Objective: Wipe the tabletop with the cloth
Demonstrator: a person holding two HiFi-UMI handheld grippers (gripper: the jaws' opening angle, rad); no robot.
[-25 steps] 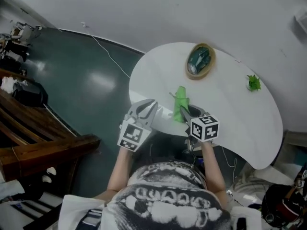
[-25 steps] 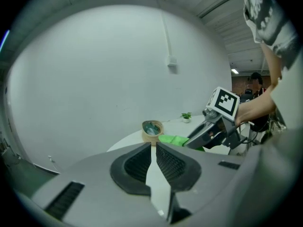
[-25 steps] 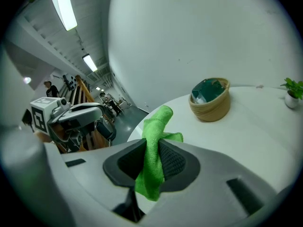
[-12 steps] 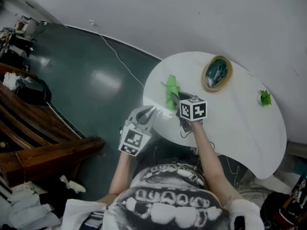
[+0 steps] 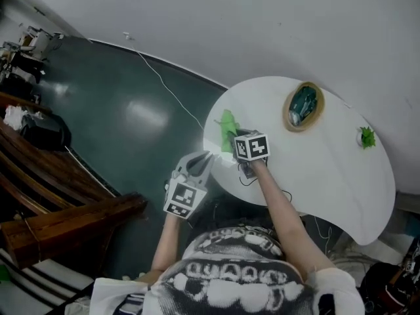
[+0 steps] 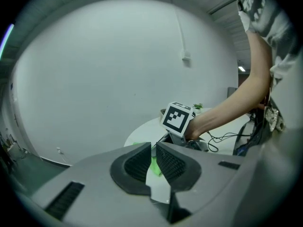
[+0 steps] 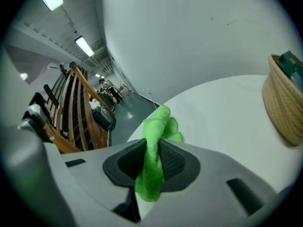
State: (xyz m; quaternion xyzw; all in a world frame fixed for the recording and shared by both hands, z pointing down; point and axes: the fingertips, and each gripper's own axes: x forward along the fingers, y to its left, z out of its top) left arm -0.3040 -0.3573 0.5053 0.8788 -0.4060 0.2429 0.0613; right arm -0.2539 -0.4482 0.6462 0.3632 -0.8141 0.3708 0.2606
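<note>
1. Grasped as a bunched fold: the green cloth (image 5: 228, 130), now at the far-left rim of the white worktop (image 5: 328, 176). Cannot tell whether its lower end presses on the surface or rides just above it.
2. Shifted within the last second: earlier lay near the middle of the near edge, closer to the basket (image 5: 304, 105); now sits well apart from it, right at the edge over the dark floor.
3. Reads as one wiping stroke run leftward to its limit. Probably calls next for a reversal or a fresh lane, since going further left would carry the cloth off the worktop.
4. Clenched on the cloth: the right tongs (image 5: 235, 142), with fabric pinched mid-length between both pads, a tuft poking out past the tips and a tail hanging behind.
5. Held off the near-left edge, above the floor: the left tongs (image 5: 200, 163), drawn almost together with only a slit between them, gripping nothing. Kept the same place beside the body throughout, so took no part in the wipe.
6. Further out, unmoved: the basket with something dark inside, and a small green plant (image 5: 367, 137) at the right rim. Likely leaves the broad stretch near them still to wipe.
7. Risks thin coverage, given so narrow a wad.
</note>
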